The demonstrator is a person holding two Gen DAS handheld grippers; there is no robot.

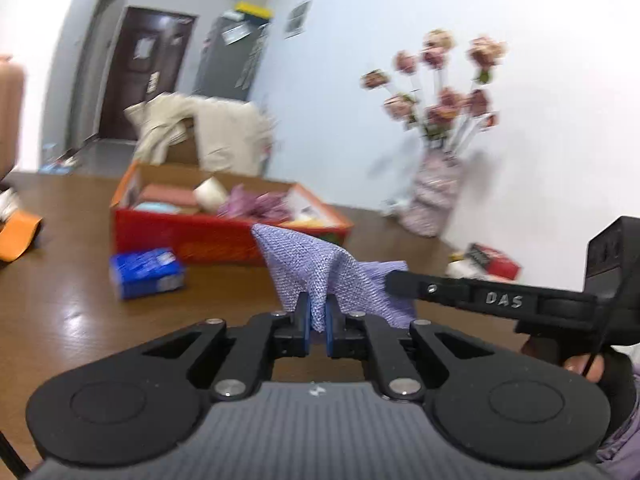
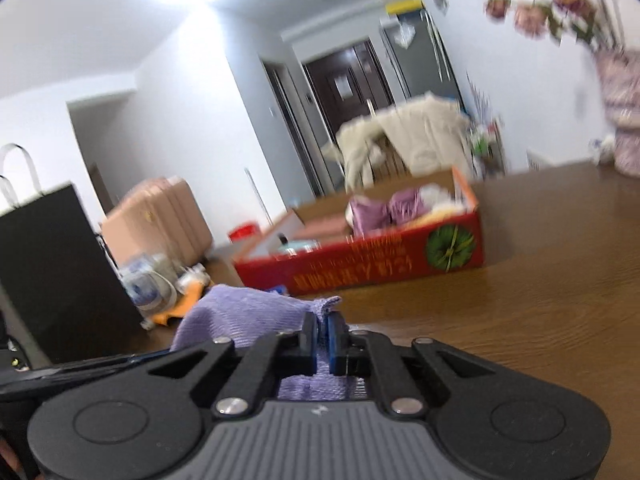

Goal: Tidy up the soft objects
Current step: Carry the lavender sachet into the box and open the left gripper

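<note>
A lilac knitted cloth (image 1: 316,268) is held above the brown table (image 1: 80,312). My left gripper (image 1: 318,320) is shut on one part of it. My right gripper (image 2: 323,340) is shut on another part of the same cloth (image 2: 240,312), and its finger also shows in the left wrist view (image 1: 460,292), reaching in from the right onto the cloth. A red cardboard box (image 1: 208,236) stands beyond, open, holding pink and purple soft items and a white roll; it also shows in the right wrist view (image 2: 384,264).
A blue packet (image 1: 146,272) lies left of the box. An orange item (image 1: 18,236) is at the far left. A vase of pink flowers (image 1: 436,196) stands by the wall, a small red box (image 1: 494,260) near it. A black bag (image 2: 52,272) and pink suitcase (image 2: 160,220) stand left.
</note>
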